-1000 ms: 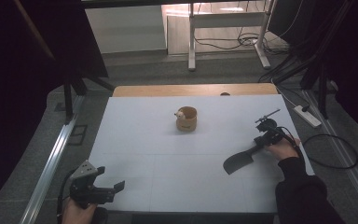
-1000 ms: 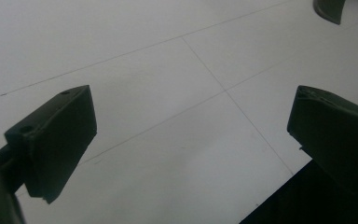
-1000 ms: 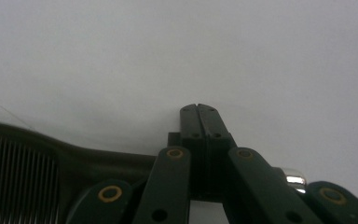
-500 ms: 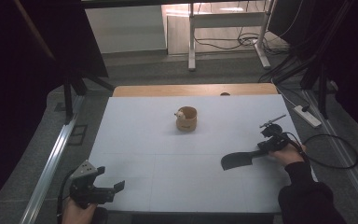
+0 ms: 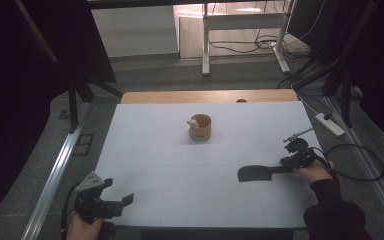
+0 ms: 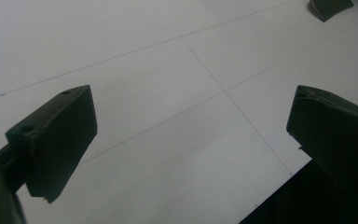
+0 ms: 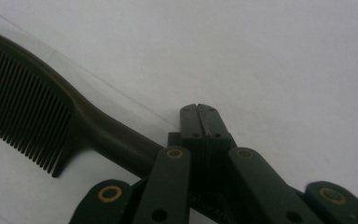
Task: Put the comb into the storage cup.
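Since the earlier frame my right claw, clamped on the comb, swung it flat; left claw wide, idle; next, carry to the wooden cup.

We saw the cup standing on the surface a little behind its middle, well apart from everything else. The comb lay before the cup and to its right, its toothed end pointing left, its handle running right into the right gripper near the surface's right edge. The left gripper sat at the front left corner, far from both.
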A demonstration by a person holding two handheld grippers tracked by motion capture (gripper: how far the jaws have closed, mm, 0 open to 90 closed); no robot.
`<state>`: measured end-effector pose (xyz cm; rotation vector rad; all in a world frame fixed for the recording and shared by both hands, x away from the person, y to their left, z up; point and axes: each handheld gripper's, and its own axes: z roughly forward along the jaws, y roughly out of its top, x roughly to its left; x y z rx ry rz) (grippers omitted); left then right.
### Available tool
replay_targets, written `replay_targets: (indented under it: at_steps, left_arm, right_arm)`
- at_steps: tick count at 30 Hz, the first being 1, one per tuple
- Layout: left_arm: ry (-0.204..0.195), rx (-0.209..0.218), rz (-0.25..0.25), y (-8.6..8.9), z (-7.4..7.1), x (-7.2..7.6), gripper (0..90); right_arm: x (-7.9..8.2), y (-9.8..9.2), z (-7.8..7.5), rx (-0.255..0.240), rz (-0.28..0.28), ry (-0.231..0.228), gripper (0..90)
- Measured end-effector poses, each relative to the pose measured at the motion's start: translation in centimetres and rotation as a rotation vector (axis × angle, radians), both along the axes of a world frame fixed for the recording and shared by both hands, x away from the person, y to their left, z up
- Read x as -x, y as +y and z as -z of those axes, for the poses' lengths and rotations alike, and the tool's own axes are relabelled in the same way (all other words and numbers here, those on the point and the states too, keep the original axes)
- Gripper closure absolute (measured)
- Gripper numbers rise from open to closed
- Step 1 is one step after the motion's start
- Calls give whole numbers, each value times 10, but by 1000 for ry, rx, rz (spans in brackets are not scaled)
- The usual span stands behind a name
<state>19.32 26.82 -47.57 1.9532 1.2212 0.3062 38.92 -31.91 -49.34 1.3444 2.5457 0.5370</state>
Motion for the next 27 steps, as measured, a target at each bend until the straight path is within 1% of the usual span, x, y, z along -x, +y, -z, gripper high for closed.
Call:
replay_targets:
  at_steps: [16, 22, 27]
  left_arm:
    - [-1, 0, 1, 0, 0, 0, 26]
    - [0, -2, 2, -1, 0, 0, 26]
    - [0, -2, 1, -1, 0, 0, 26]
  right_arm:
    - [24, -14, 0, -15, 31, 11, 898]
    - [34, -18, -1, -13, 29, 13, 898]
    - [44, -24, -2, -18, 39, 20, 898]
